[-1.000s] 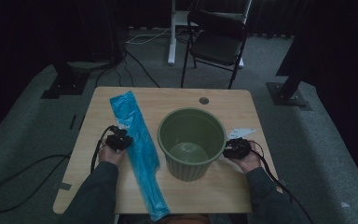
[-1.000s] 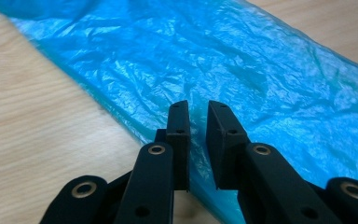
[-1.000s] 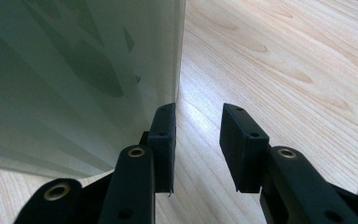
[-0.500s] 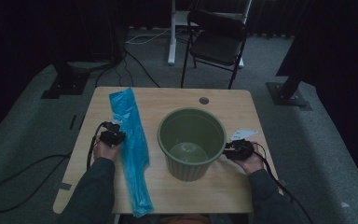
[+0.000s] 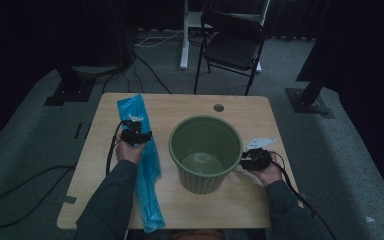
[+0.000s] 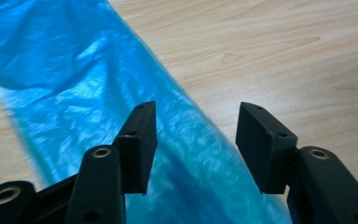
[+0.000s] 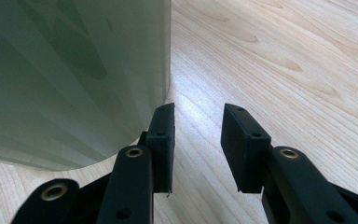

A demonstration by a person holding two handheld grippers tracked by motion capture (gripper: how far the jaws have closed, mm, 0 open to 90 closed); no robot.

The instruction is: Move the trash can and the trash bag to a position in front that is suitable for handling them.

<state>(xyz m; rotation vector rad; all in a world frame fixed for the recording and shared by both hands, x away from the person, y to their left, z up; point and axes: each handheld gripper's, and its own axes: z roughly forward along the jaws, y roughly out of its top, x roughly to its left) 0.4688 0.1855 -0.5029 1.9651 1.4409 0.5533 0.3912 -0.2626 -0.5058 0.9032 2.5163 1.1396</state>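
A black folding chair (image 5: 232,47) stands on grey carpet (image 5: 40,130) beyond what seem dark curtains.

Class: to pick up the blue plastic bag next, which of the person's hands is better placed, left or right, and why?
Left. The left gripper hovers open right over the blue bag; the right gripper sits beyond the green bin, also open.

The left gripper (image 5: 139,134) is sitting left of centre in the high view, its jaws having just been opening and now standing apart with nothing pinched between them; the left forearm (image 5: 111,200) is rising from the bottom edge; the right gripper (image 5: 247,161) is resting at centre right, jaws apart and gripping nothing; the right hand (image 5: 267,172) is wrapping its body.
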